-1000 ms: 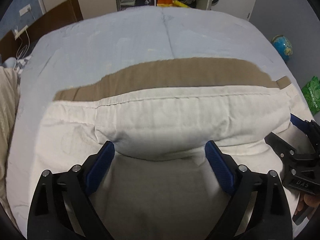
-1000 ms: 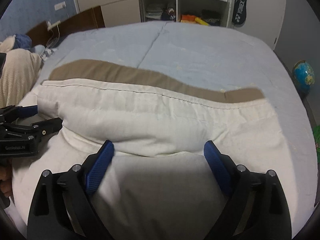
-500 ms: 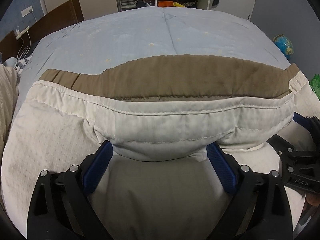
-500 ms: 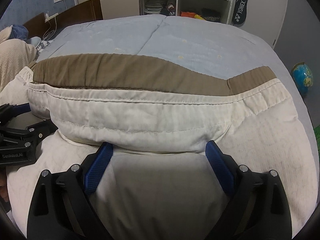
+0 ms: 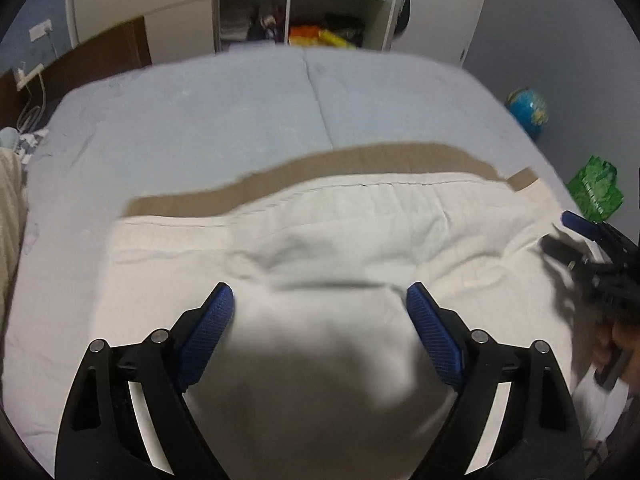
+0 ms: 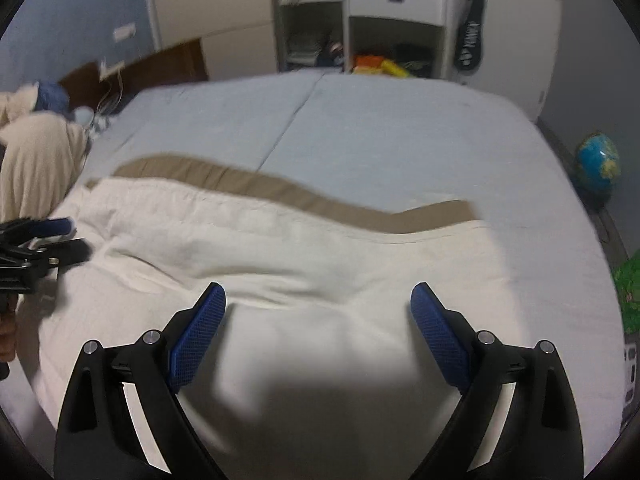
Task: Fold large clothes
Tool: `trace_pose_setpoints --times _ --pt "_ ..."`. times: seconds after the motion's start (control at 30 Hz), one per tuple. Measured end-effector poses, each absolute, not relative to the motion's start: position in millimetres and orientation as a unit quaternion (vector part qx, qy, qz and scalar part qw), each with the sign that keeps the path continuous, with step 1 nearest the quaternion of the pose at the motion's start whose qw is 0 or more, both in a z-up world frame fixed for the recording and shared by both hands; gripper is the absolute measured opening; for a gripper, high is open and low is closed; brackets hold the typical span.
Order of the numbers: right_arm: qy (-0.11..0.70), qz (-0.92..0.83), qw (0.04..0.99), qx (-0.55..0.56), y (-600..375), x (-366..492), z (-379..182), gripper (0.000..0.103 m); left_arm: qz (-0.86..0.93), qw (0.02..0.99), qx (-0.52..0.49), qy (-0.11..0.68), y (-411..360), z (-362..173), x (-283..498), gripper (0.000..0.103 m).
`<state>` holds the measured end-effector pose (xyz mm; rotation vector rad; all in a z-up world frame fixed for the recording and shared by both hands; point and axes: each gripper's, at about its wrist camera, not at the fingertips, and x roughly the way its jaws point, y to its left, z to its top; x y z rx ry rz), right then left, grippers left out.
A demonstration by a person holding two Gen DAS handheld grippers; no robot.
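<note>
A large cream quilted cloth (image 5: 360, 220) (image 6: 280, 248) lies folded on the light blue bed (image 5: 240, 112) (image 6: 380, 132). A brown band (image 5: 360, 160) (image 6: 260, 184) of its other side shows along the far edge. My left gripper (image 5: 320, 300) hangs over the near part with its jaws wide and closing. A soft ridge of fabric spans the gap between them, and the pads do not visibly pinch it. My right gripper (image 6: 318, 300) stands wide open over the cloth further right. Each gripper also shows at the edge of the other's view: the right gripper (image 5: 592, 256) and the left gripper (image 6: 36, 240).
A globe (image 5: 526, 110) (image 6: 598, 160) and a green bag (image 5: 596, 192) sit on the floor right of the bed. Open wardrobe shelves (image 5: 288, 12) stand behind it. Beige bedding (image 6: 36, 160) is piled at the left by the dark headboard (image 5: 80, 60).
Half a second ago the cloth's folded edge bulged up close to both cameras. Now it lies flatter and further away, and both grippers have drawn back and up.
</note>
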<state>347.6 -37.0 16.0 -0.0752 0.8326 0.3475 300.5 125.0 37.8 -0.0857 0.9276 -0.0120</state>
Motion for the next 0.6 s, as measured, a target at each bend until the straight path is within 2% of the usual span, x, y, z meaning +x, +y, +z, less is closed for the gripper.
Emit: trace_pose_setpoints --times 0.27,0.6 --pt "0.430 0.090 0.897 -0.046 -118 325 -4 0.088 0.076 0.882 -0.056 0.462 181 22 244 0.077" --pt "0.445 0.057 0.894 0.002 -163 300 -25 0.088 0.111 0.861 -0.150 0.473 236 -5 206 0.077"
